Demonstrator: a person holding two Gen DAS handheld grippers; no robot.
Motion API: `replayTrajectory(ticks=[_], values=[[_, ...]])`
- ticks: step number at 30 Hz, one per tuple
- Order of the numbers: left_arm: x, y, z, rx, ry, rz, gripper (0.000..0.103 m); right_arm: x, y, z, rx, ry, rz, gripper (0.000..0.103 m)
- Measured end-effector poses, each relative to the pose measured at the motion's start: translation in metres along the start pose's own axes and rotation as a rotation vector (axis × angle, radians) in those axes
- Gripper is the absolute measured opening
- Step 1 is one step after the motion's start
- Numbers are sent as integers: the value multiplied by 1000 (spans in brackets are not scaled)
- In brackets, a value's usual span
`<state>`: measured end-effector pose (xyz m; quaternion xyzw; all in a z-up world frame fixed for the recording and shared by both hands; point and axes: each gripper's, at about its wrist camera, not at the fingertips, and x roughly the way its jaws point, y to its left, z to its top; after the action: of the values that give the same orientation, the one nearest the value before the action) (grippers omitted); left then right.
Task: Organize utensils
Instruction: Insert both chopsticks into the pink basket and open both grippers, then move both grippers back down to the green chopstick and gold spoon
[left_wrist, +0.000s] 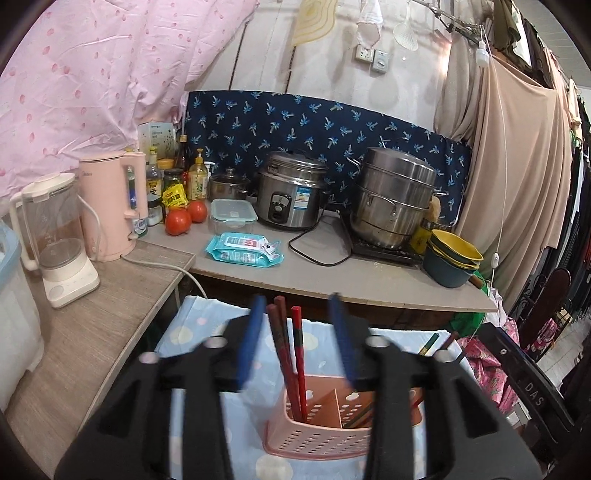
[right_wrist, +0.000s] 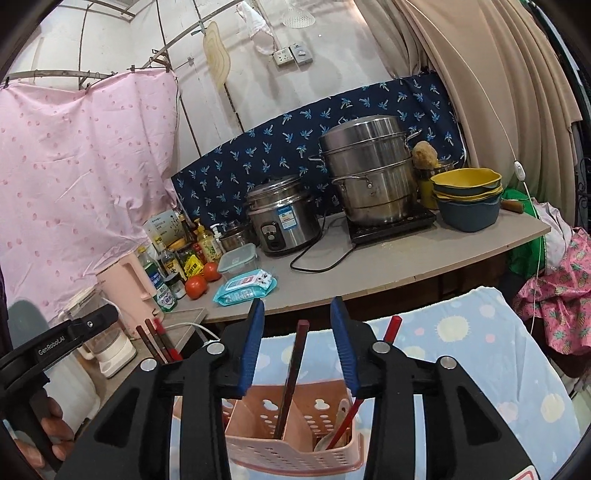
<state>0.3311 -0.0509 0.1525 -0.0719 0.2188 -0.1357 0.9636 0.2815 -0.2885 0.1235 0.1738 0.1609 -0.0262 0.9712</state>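
A pink perforated utensil holder (left_wrist: 317, 435) stands on a light blue patterned cloth (left_wrist: 207, 332). In the left wrist view several red and dark chopsticks (left_wrist: 291, 354) stand upright in its left compartment. My left gripper (left_wrist: 295, 314) is open above the holder, with the chopsticks standing between its blue fingers, untouched. In the right wrist view the holder (right_wrist: 288, 432) holds a dark chopstick (right_wrist: 291, 376) and a red one (right_wrist: 369, 373). My right gripper (right_wrist: 297, 314) is open above it and holds nothing. The left gripper's body (right_wrist: 62, 339) shows at the left edge.
Behind the cloth runs a counter (left_wrist: 332, 273) with a rice cooker (left_wrist: 291, 192), steamer pot (left_wrist: 395, 195), stacked bowls (left_wrist: 450, 262), wipes pack (left_wrist: 243, 251), tomatoes (left_wrist: 184, 218), bottles, pink kettle (left_wrist: 110, 206) and blender (left_wrist: 55, 236). Two more chopsticks (left_wrist: 439, 343) lie at the right.
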Motion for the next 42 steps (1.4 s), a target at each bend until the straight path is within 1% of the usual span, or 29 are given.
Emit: replayTrajectory(ticks=[3, 8, 13, 15, 18, 21, 26, 29, 31, 34, 37, 42], values=[[-8, 0, -2, 5, -4, 6, 43, -10, 1, -1, -24, -8, -6, 38], [-26, 0, -12, 23, 17, 14, 43, -30, 3, -8, -46, 3, 5, 38], [-51, 4, -40, 44, 65, 18, 44, -57, 3, -31, -55, 41, 22, 39], [-60, 8, -57, 49, 95, 21, 46, -67, 1, -47, -59, 84, 33, 39], [-72, 18, -94, 51, 158, 38, 47, -86, -1, -79, -84, 147, 25, 39], [-82, 27, -129, 43, 218, 53, 47, -107, -3, -119, -109, 223, 10, 39], [-101, 40, -196, 28, 337, 68, 47, -139, -2, -188, -158, 357, -8, 39], [-111, 43, -229, 44, 388, 91, 47, -158, 3, -226, -190, 418, -22, 39], [-116, 44, -247, 58, 412, 108, 47, -167, 5, -246, -193, 454, -21, 39], [-123, 47, -267, 37, 454, 100, 47, -176, 9, -267, -191, 496, -10, 39], [-131, 45, -282, 40, 472, 109, 47, -182, 13, -283, -192, 527, 4, 39], [-138, 42, -298, 40, 504, 106, 47, -186, 25, -296, -211, 546, 27, 38]])
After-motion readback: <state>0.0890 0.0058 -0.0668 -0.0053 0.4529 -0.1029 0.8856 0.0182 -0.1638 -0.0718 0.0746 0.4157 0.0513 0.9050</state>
